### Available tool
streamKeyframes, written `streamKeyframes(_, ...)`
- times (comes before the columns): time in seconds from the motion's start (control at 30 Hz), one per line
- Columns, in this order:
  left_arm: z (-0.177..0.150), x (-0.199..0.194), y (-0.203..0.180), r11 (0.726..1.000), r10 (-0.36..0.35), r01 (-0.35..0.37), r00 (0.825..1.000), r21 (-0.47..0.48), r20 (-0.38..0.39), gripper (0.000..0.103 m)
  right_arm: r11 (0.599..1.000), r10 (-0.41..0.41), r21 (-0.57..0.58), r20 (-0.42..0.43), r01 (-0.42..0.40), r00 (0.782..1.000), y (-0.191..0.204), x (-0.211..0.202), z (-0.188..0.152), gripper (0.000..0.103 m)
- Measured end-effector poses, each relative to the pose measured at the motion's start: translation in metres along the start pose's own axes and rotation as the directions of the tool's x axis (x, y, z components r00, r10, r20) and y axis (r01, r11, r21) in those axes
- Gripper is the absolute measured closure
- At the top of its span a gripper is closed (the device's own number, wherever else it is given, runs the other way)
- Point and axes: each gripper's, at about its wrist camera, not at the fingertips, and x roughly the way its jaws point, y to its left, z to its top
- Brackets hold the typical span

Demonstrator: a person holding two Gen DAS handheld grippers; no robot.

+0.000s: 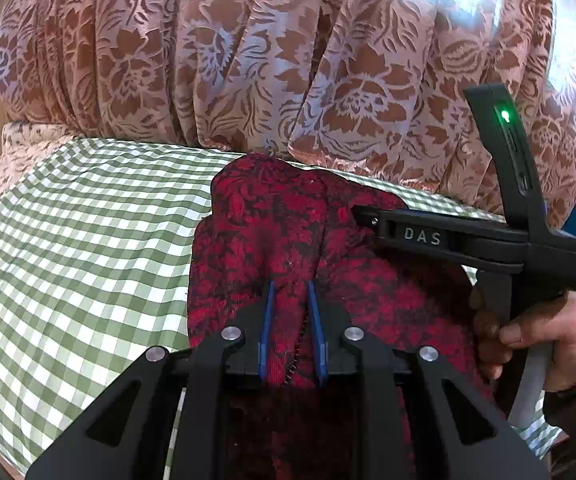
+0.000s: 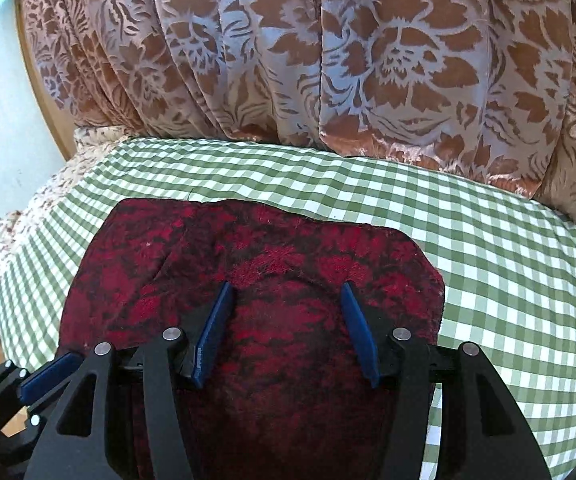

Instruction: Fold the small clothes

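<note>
Pinching a fold of the red patterned garment on the checked bedcover, left gripper clenched; right gripper parted, poised over flat cloth, grasping nothing. Risking a lone pull bunching or dragging the garment. Seen only from the left wrist: hand on the right tool; only from the right: the garment's far edge.
</note>
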Motion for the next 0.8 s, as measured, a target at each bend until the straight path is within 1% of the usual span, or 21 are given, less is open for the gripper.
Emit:
streamKeyframes(0.03,0.001,-0.005,0.000,1.000,-0.010,0.010,1.000,-0.007,0.006,0.085,1.000,0.012,0.004,0.005,-0.012,1.000,-0.001,-0.003,0.001,0.047)
streamKeyframes(0.07,0.001,-0.009,0.000,1.000,-0.012,0.012,1.000,-0.010,0.012,0.078,0.999,0.028,0.015,0.015,-0.029,0.999,-0.004,-0.007,0.002,0.044)
streamKeyframes(0.1,0.002,-0.014,0.000,1.000,-0.015,0.016,1.000,-0.015,0.018,0.062,0.998,0.054,0.033,0.028,-0.055,0.998,-0.008,-0.012,0.003,0.037)
streamKeyframes(0.13,0.003,-0.020,0.001,1.000,-0.017,0.017,0.999,-0.022,0.029,0.049,0.993,0.098,0.059,0.042,-0.100,0.994,-0.015,-0.019,0.004,0.030)
streamKeyframes(0.17,0.004,-0.026,0.002,0.999,0.014,-0.013,0.999,-0.029,0.040,0.025,0.986,0.137,0.084,0.050,-0.141,0.989,-0.022,-0.027,0.005,0.011)
streamKeyframes(0.2,0.005,-0.030,0.005,0.999,0.034,-0.032,0.998,-0.039,0.051,0.023,0.984,0.143,0.097,0.052,-0.148,0.988,-0.025,-0.031,0.005,0.003)
streamKeyframes(0.23,0.006,-0.032,0.011,0.998,0.026,-0.023,0.998,-0.059,0.049,0.023,0.979,0.152,0.125,0.063,-0.159,0.986,-0.033,-0.039,0.003,0.003)
streamKeyframes(0.3,0.009,-0.031,0.024,0.994,-0.010,0.012,1.000,-0.110,0.022,0.021,0.962,0.190,0.184,0.085,-0.203,0.978,-0.053,-0.051,-0.006,0.003)
streamKeyframes(0.37,0.011,-0.021,0.034,0.984,-0.078,0.072,0.996,-0.162,-0.030,0.020,0.940,0.226,0.240,0.089,-0.241,0.970,-0.069,-0.055,-0.017,0.003)
streamKeyframes(0.4,0.012,-0.017,0.038,0.977,-0.110,0.100,0.993,-0.191,-0.045,0.016,0.916,0.269,0.288,0.079,-0.280,0.960,-0.081,-0.054,-0.029,0.003)
streamKeyframes(0.47,0.011,-0.010,0.046,0.950,-0.198,0.175,0.978,-0.257,-0.066,0.011,0.887,0.304,0.345,0.064,-0.307,0.951,-0.095,-0.050,-0.045,0.003)
streamKeyframes(0.5,0.010,-0.005,0.048,0.939,-0.234,0.204,0.969,-0.278,-0.077,0.009,0.865,0.335,0.377,0.059,-0.332,0.940,-0.103,-0.047,-0.057,0.003)
streamKeyframes(0.53,0.009,0.002,0.050,0.928,-0.263,0.226,0.960,-0.298,-0.091,0.007,0.844,0.366,0.400,0.060,-0.358,0.929,-0.107,-0.045,-0.064,0.003)
streamKeyframes(0.57,0.008,0.007,0.050,0.923,-0.275,0.233,0.956,-0.305,-0.102,0.006,0.811,0.413,0.428,0.062,-0.398,0.908,-0.110,-0.040,-0.072,0.003)
streamKeyframes(0.6,0.005,0.011,0.050,0.922,-0.277,0.231,0.954,-0.309,-0.113,0.004,0.759,0.485,0.464,0.065,-0.457,0.872,-0.114,-0.034,-0.082,0.003)
streamKeyframes(0.63,0.001,0.017,0.051,0.916,-0.298,0.247,0.946,-0.317,-0.125,0.004,0.726,0.526,0.484,0.065,-0.488,0.848,-0.115,-0.029,-0.087,0.003)
streamKeyframes(0.67,-0.002,0.024,0.053,0.901,-0.337,0.276,0.931,-0.334,-0.139,0.004,0.699,0.558,0.503,0.063,-0.509,0.828,-0.114,-0.023,-0.092,0.003)
streamKeyframes(0.7,-0.006,0.029,0.055,0.888,-0.368,0.299,0.918,-0.349,-0.150,0.004,0.684,0.573,0.510,0.065,-0.520,0.817,-0.113,-0.019,-0.096,0.003)
streamKeyframes(0.73,-0.011,0.038,0.059,0.864,-0.410,0.327,0.898,-0.383,-0.159,0.004,0.655,0.600,0.520,0.081,-0.547,0.796,-0.112,-0.013,-0.099,0.003)
streamKeyframes(0.8,-0.023,0.049,0.066,0.821,-0.466,0.361,0.871,-0.442,-0.154,0.007,0.638,0.618,0.519,0.096,-0.569,0.780,-0.107,-0.008,-0.101,0.003)
